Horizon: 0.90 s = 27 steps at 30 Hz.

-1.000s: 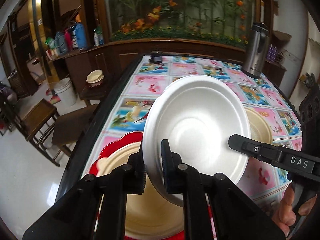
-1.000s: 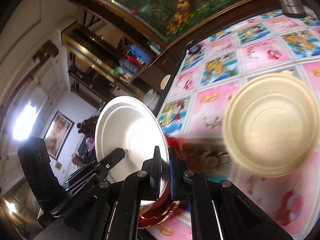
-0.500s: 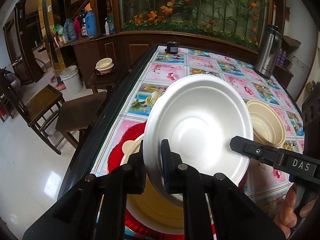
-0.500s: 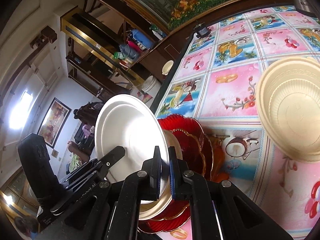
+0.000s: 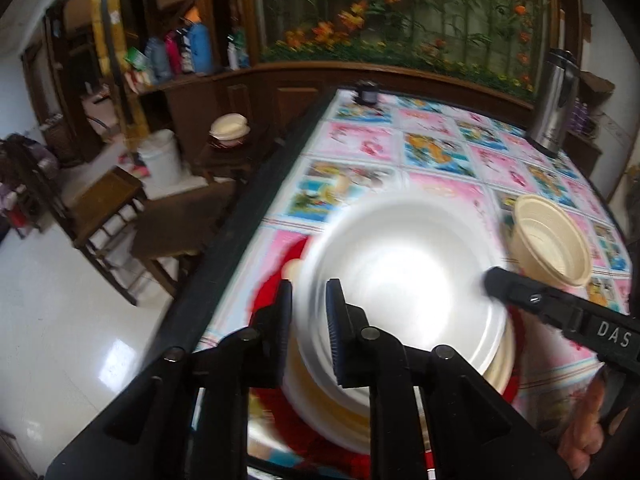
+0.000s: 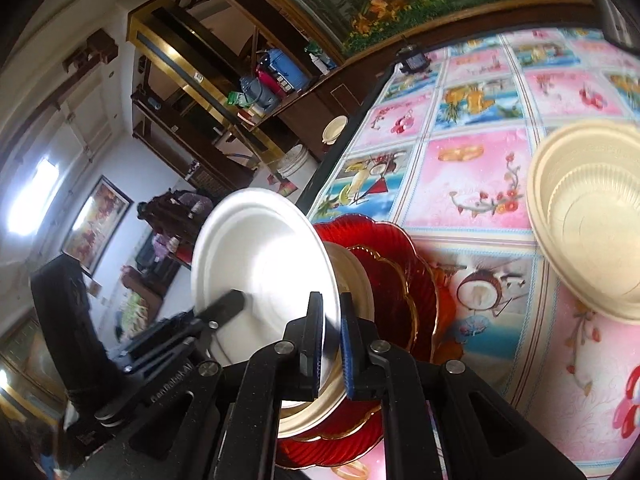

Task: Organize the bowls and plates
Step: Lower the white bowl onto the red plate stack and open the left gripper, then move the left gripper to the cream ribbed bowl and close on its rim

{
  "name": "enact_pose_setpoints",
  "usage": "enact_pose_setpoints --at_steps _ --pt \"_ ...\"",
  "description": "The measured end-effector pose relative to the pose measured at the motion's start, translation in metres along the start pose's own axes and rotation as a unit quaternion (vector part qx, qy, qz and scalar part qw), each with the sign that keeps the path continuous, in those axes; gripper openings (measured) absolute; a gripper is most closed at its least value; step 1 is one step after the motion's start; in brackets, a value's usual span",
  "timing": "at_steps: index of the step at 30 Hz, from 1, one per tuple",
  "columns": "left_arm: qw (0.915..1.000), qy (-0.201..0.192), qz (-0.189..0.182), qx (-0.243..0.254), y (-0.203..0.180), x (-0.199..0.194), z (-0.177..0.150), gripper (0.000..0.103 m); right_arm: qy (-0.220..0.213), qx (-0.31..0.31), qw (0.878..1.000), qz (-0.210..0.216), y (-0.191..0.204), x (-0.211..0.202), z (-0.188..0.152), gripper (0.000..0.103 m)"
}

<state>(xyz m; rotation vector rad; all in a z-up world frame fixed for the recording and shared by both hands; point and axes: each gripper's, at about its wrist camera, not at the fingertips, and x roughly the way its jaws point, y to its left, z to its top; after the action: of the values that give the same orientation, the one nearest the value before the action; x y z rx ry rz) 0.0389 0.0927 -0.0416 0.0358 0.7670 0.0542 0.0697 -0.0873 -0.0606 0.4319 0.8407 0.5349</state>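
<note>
My left gripper (image 5: 308, 320) and my right gripper (image 6: 331, 340) are both shut on the rim of one white plate (image 5: 404, 280), on opposite sides. The plate also shows in the right wrist view (image 6: 260, 264). It is just above a cream plate (image 6: 356, 280) that lies on stacked red glass plates (image 6: 404, 280) at the table's near left corner. In the left wrist view the cream plate (image 5: 332, 408) and red plates (image 5: 276, 288) peek out beneath it. A stack of cream bowls (image 5: 548, 240) stands to the right, also in the right wrist view (image 6: 592, 216).
The table (image 5: 440, 148) has a colourful patterned cloth. A steel thermos (image 5: 556, 100) stands at the far right and a small dark object (image 5: 368, 92) at the far edge. Wooden chairs (image 5: 104, 208) and a white bucket (image 5: 160, 160) stand on the floor to the left.
Both grippers have lowered the white plate toward the cream plate on the red stack. It now sits flatter and closer to the stack.
</note>
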Motion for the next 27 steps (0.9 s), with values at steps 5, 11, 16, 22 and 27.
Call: enact_pose_setpoints --at_steps 5,11,16,22,27 --pt "0.9988 -0.036 0.027 -0.018 0.024 -0.018 -0.001 0.054 -0.017 -0.017 1.0 -0.004 0.0 -0.011 0.003 0.035" --pt "0.9967 -0.072 0.034 -0.016 0.016 -0.03 0.011 0.059 -0.115 -0.008 0.992 -0.053 -0.038 -0.059 0.02 0.044" --pt "0.9969 -0.069 -0.021 0.03 -0.035 -0.029 0.023 0.074 -0.168 0.024 0.979 -0.117 -0.092 -0.099 0.028 0.048" --pt "0.9935 -0.042 -0.079 0.07 -0.097 -0.017 0.043 0.075 -0.195 0.058 0.966 -0.159 -0.151 -0.132 0.034 0.05" --pt "0.9931 -0.021 -0.069 0.092 -0.144 0.005 0.05 0.075 -0.192 0.083 0.965 -0.157 -0.184 -0.138 0.035 0.056"
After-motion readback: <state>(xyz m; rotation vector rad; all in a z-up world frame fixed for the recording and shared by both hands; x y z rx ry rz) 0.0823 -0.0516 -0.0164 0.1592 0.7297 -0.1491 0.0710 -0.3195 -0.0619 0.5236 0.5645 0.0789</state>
